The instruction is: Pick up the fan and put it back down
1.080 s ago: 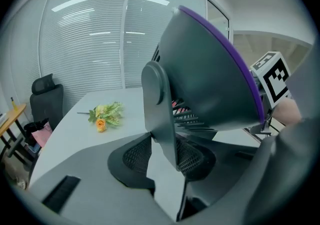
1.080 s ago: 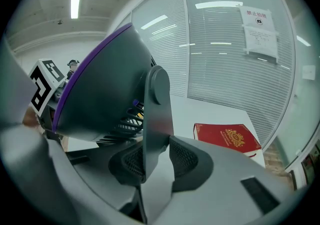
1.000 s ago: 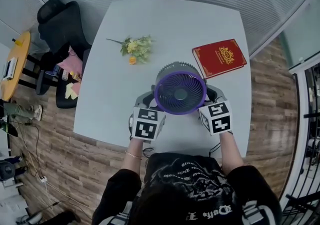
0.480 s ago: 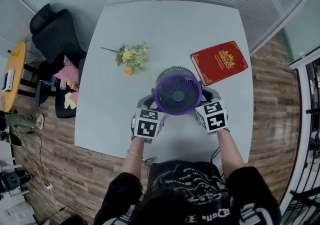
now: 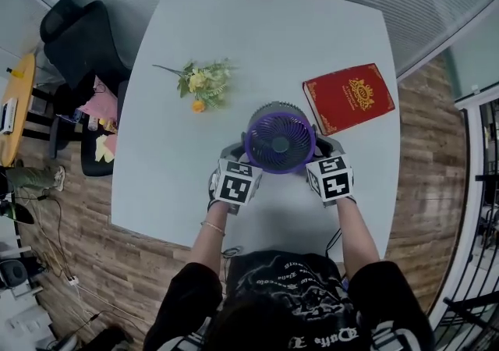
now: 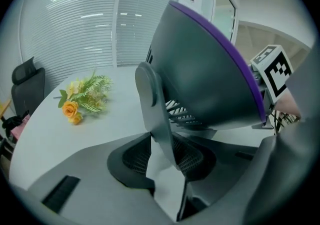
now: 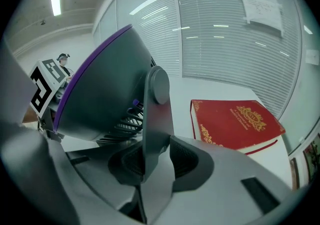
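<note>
Between the pads of the left tongs (image 6: 162, 155) stands the left stand arm (image 6: 152, 111) of the fan (image 5: 279, 137), clamped edge-on. The right tongs (image 7: 150, 161) pinch the right stand arm (image 7: 157, 119) likewise, each pair partly closed on thin plastic. Gripping both sides likely keeps the fan level and stops it swinging. It is over the near half of the worktop (image 5: 265, 37), purple face tilted up; whether its foot touches I cannot tell. Right of the fan lies a red book (image 5: 348, 97), left of it flowers (image 5: 201, 83). The left forearm (image 5: 204, 246) and right forearm (image 5: 355, 236) reach forward side by side, tongs angled downward.
</note>
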{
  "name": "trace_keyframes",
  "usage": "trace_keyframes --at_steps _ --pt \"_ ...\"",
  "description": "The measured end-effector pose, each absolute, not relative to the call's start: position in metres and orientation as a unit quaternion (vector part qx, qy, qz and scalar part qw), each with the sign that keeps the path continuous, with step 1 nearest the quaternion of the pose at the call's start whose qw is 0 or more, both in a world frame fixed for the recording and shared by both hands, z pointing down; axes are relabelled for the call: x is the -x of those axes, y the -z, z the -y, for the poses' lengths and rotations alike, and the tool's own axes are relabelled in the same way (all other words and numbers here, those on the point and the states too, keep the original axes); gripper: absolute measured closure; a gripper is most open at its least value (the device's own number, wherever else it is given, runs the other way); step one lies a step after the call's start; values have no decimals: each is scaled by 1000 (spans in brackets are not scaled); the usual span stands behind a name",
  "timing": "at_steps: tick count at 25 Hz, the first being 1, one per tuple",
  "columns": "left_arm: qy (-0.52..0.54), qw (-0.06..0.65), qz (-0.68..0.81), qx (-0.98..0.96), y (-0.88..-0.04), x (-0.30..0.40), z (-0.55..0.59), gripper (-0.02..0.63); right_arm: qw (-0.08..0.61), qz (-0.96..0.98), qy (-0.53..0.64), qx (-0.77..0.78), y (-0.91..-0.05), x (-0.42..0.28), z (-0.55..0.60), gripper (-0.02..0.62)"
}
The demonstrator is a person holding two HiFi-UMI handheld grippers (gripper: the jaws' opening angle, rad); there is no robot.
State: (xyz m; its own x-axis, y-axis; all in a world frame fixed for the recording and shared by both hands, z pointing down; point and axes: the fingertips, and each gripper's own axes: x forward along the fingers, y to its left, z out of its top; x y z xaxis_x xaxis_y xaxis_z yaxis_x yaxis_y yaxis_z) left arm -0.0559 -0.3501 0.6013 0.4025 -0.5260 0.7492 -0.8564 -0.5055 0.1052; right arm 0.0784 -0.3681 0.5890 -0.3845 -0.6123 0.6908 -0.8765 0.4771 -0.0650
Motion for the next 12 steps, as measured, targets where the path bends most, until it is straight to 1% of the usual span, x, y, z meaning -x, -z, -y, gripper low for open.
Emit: trace_keyframes --at_steps 6,12 --pt "-342 264 424 -796 -625 52 360 472 317 795 -227 -464 -612 -83 377 489" --pt "-319 269 427 -803 -626 49 372 474 322 790 -231 -468 -623 -88 384 489"
